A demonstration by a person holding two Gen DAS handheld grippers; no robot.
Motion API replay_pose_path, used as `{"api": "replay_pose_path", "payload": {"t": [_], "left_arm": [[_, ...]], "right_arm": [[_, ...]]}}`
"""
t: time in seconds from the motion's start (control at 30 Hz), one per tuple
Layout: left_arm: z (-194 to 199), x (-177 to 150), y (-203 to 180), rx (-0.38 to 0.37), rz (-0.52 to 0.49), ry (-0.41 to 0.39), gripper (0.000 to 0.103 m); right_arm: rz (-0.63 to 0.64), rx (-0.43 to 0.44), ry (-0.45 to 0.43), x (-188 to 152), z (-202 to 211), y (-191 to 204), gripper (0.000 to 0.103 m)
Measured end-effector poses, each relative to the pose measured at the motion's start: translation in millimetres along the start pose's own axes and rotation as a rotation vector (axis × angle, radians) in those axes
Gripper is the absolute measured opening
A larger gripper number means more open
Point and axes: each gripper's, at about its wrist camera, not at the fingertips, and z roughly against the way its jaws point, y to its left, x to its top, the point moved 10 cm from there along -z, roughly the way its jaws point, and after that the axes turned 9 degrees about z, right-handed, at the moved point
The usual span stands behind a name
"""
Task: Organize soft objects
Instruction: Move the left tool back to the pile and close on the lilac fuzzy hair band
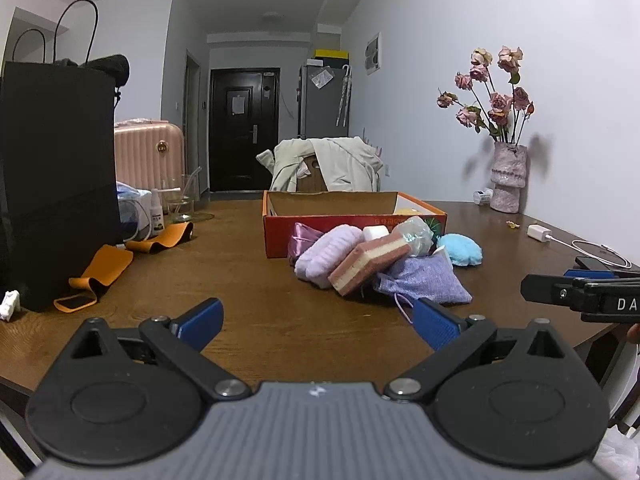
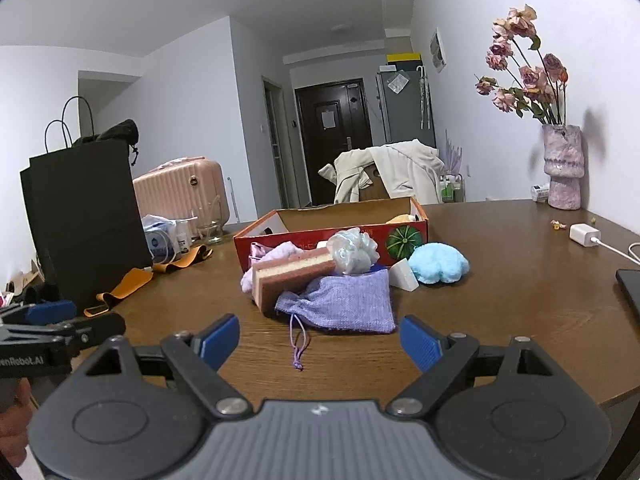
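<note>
A pile of soft things lies on the wooden table in front of an open red cardboard box point(image 1: 280, 236) point(image 2: 256, 240). It holds a purple drawstring pouch point(image 1: 424, 280) point(image 2: 344, 304), a pink-and-cream layered sponge point(image 1: 368, 264) point(image 2: 292, 276), a lilac towel point(image 1: 324, 256), a pale mesh bath puff point(image 1: 416, 236) point(image 2: 354, 254), a white block point(image 2: 404, 276) and a blue fluffy pad point(image 1: 460, 250) point(image 2: 438, 266). A yellow thing point(image 1: 406, 211) lies inside the box. My left gripper point(image 1: 320, 324) is open and empty, short of the pile. My right gripper point(image 2: 320, 344) is open and empty, just before the pouch.
A tall black paper bag point(image 1: 56, 184) point(image 2: 88, 216) stands at the left with orange straps point(image 1: 104, 268) beside it. A vase of dried roses point(image 1: 508, 176) point(image 2: 564, 168) stands at the far right. A white charger and cable point(image 1: 540, 234) point(image 2: 586, 236) and a dark phone point(image 2: 632, 292) lie right.
</note>
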Motion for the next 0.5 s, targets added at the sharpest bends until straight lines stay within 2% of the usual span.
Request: {"api": "replay_pose_path", "payload": {"t": [0.23,0.5], "left_arm": [[-29,-1,5,0.011,0.03,0.032,0.103],[-90,27,22,0.025,0.094,0.046,0.101]], "right_arm": [[-0.02,0.006,0.03,0,-19,-6,0.087],[-0.023,0.018,0.054,25,-68,-14,0.087]]}}
